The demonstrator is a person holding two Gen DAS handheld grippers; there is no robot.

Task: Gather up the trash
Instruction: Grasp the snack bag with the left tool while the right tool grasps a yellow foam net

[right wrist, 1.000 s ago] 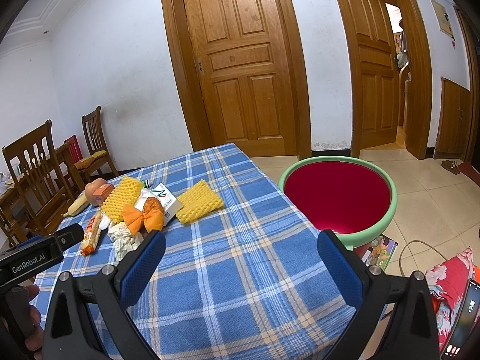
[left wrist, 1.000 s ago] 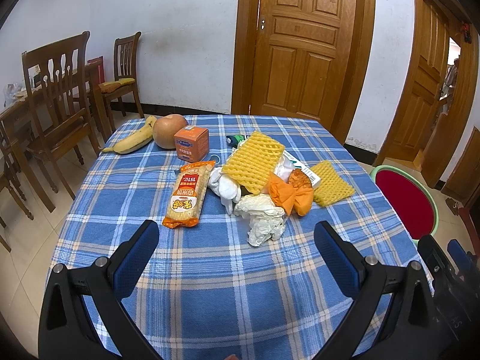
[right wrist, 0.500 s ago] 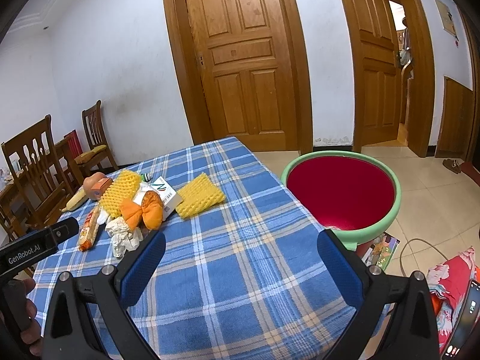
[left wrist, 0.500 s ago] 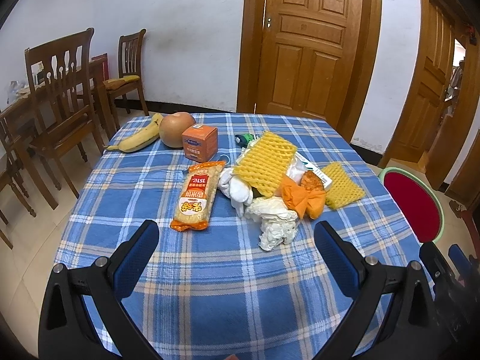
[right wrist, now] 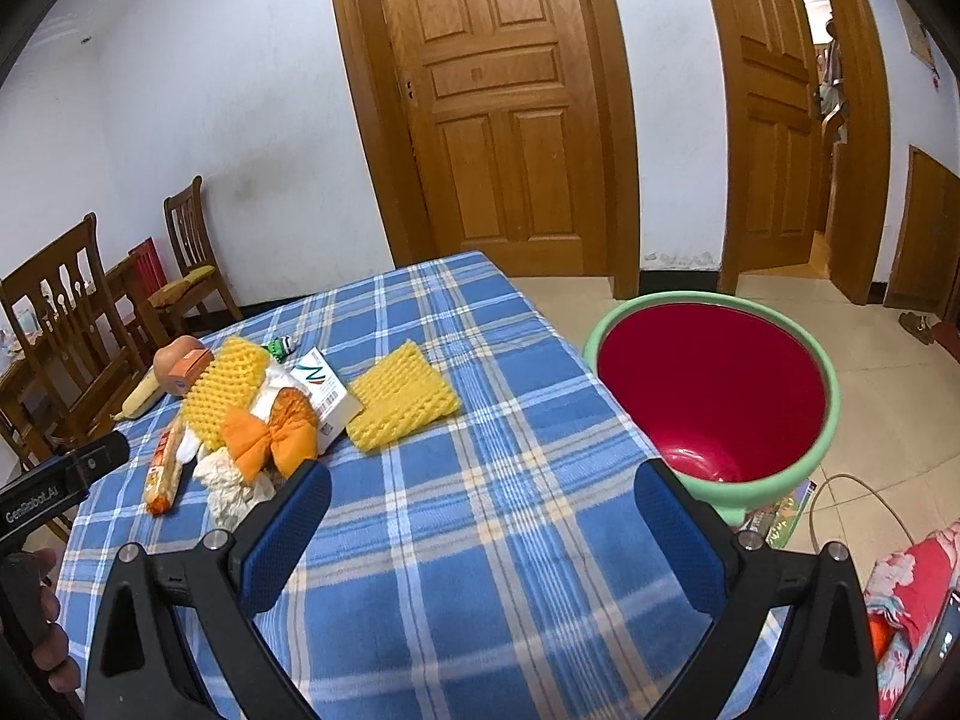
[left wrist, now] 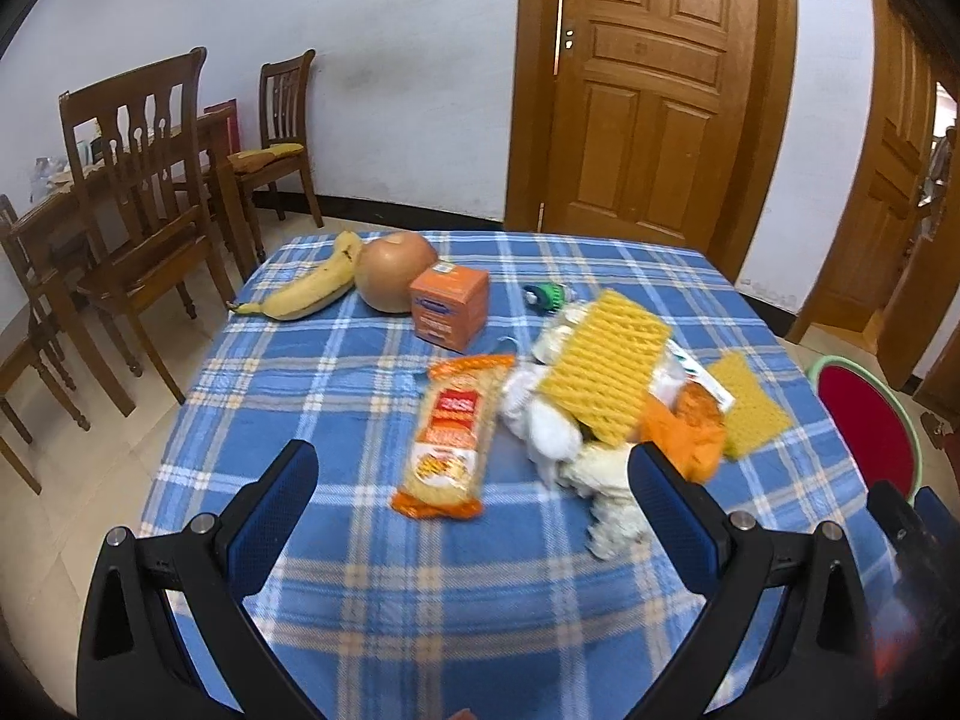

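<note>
A pile of trash lies on the blue plaid table (left wrist: 372, 570): a yellow foam net (left wrist: 603, 369), crumpled white paper (left wrist: 606, 495), an orange wrapper (left wrist: 690, 429), a second yellow net (left wrist: 750, 414) and an orange noodle packet (left wrist: 453, 438). My left gripper (left wrist: 474, 516) is open and empty, just short of the packet and the paper. My right gripper (right wrist: 480, 534) is open and empty over the table's near right part, with the pile (right wrist: 264, 420) to its left. The red bin with a green rim (right wrist: 714, 396) stands on the floor right of the table.
A banana (left wrist: 312, 291), a round brown fruit (left wrist: 393, 264), an orange box (left wrist: 450, 306) and a green-capped bottle (left wrist: 546, 295) lie at the table's far side. Wooden chairs (left wrist: 138, 204) stand to the left. Wooden doors (right wrist: 498, 108) are behind.
My left gripper has moved forward and left toward the pile, which now looks larger. My right gripper has moved forward a little over the table. Both stay open.
</note>
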